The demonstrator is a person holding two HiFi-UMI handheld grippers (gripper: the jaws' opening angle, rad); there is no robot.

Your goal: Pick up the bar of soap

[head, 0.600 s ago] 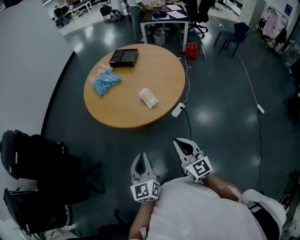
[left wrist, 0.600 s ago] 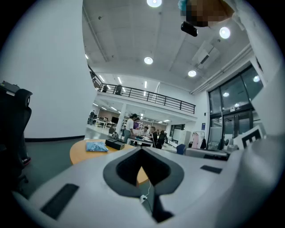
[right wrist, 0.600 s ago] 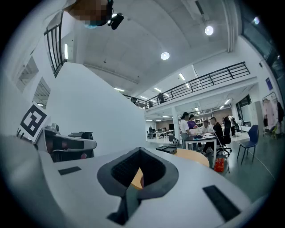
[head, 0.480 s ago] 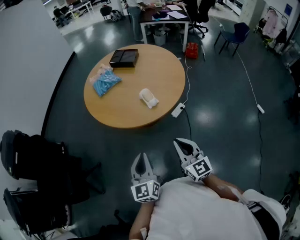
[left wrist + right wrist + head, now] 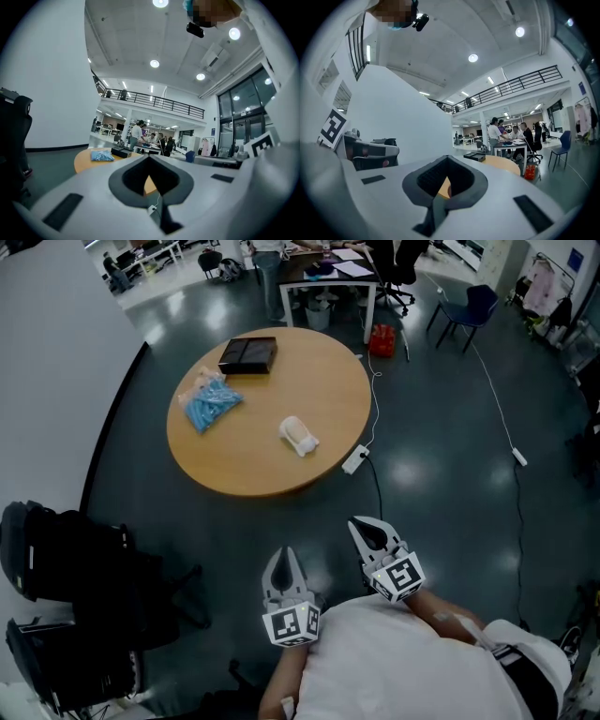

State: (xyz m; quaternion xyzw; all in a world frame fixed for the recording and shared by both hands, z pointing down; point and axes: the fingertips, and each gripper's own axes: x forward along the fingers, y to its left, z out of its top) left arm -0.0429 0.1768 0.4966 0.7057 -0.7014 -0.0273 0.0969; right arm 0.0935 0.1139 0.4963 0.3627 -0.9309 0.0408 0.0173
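The bar of soap (image 5: 298, 435), a pale oblong lump, lies on the round wooden table (image 5: 244, 470), right of its middle. Both grippers hang far from it, close to the person's body at the bottom of the head view. My left gripper (image 5: 280, 553) is shut with nothing in it, its tips pointing toward the table. My right gripper (image 5: 361, 525) is beside it, also shut and empty. In the left gripper view the closed jaws (image 5: 150, 160) fill the lower frame; the right gripper view shows the same (image 5: 448, 160). The soap is hidden in both gripper views.
A black box (image 5: 248, 355) and a blue bag (image 5: 211, 407) lie on the table's far left. A white power strip (image 5: 356, 460) with its cable lies on the floor by the table's right edge. Black chairs (image 5: 66, 568) stand at left. People sit at a desk (image 5: 328, 276) beyond.
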